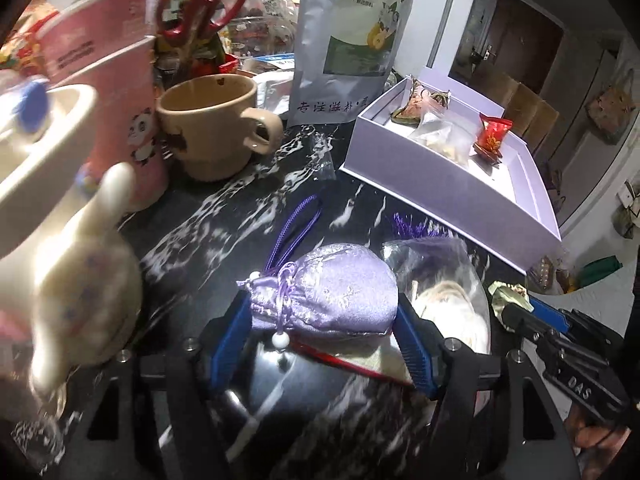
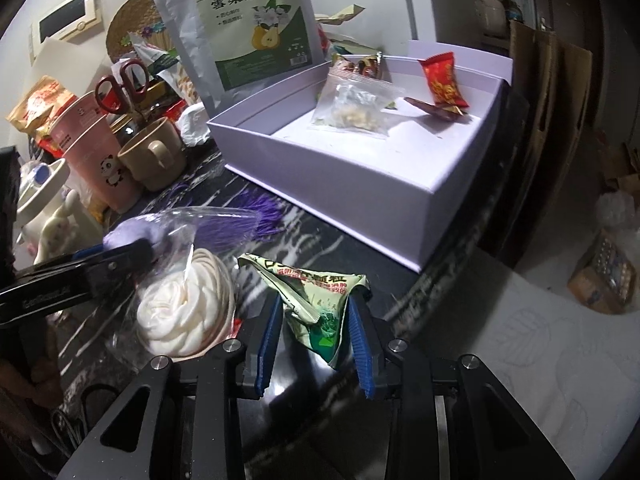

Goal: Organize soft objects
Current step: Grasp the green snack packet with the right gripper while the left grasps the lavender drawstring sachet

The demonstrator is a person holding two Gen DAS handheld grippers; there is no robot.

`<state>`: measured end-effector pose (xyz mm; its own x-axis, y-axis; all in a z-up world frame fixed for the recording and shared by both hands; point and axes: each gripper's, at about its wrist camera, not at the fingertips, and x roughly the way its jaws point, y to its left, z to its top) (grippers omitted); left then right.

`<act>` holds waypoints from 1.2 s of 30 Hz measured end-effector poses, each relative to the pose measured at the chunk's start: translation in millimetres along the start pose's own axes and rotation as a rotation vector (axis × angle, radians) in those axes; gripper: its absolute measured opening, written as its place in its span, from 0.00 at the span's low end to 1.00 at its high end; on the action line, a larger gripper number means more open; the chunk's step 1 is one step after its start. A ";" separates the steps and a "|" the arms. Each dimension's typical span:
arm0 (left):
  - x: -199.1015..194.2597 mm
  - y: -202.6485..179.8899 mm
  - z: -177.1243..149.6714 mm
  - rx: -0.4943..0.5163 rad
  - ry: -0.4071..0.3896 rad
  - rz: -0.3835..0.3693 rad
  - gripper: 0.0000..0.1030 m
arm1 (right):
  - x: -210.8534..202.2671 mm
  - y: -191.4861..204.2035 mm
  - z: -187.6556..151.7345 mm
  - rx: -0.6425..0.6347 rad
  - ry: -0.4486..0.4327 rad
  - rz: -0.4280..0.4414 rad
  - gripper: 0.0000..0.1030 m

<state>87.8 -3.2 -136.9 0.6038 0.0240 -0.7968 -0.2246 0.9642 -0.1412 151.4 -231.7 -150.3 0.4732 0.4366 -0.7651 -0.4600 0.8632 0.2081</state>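
Note:
My left gripper (image 1: 322, 312) is shut on a lilac satin drawstring pouch (image 1: 328, 292), its blue pads pressing both sides; a purple cord (image 1: 294, 224) trails from it. My right gripper (image 2: 316, 312) is shut on a crumpled green and white sachet (image 2: 316, 300). The right gripper's tip (image 1: 520, 312) shows at the right of the left wrist view with that sachet (image 1: 508, 294). The left gripper (image 2: 132, 254) reaches in from the left of the right wrist view, gripping the pouch (image 2: 132, 232). A white coiled thing in a clear bag (image 2: 184, 308) lies between them. The white open box (image 2: 340, 184) holds a clear zip bag (image 2: 356, 108) and a red sachet (image 2: 442, 80).
At the back stand a beige mug (image 1: 212, 128), a pink panda cup (image 1: 116, 92), red scissors (image 1: 204, 4) and a tall silver tea pouch (image 1: 352, 36). A white rabbit figure (image 1: 76, 280) crowds the left. The counter is black marble (image 1: 224, 216); its edge drops off right of the box.

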 end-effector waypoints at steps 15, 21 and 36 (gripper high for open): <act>-7.2 13.4 -41.6 -0.007 0.101 0.006 0.71 | -9.6 12.4 -17.2 -0.038 0.007 0.021 0.33; 3.0 7.3 -39.6 0.049 0.105 0.069 0.83 | -6.2 14.1 -14.2 -0.050 0.012 0.011 0.36; 2.6 6.9 -40.6 0.069 0.057 0.076 0.77 | 6.3 25.8 -7.1 -0.118 0.001 -0.068 0.56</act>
<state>56.8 -7.3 -163.8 0.5421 0.0846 -0.8360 -0.2136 0.9761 -0.0397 137.2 -208.5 -154.0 0.5060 0.3776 -0.7755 -0.5120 0.8550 0.0822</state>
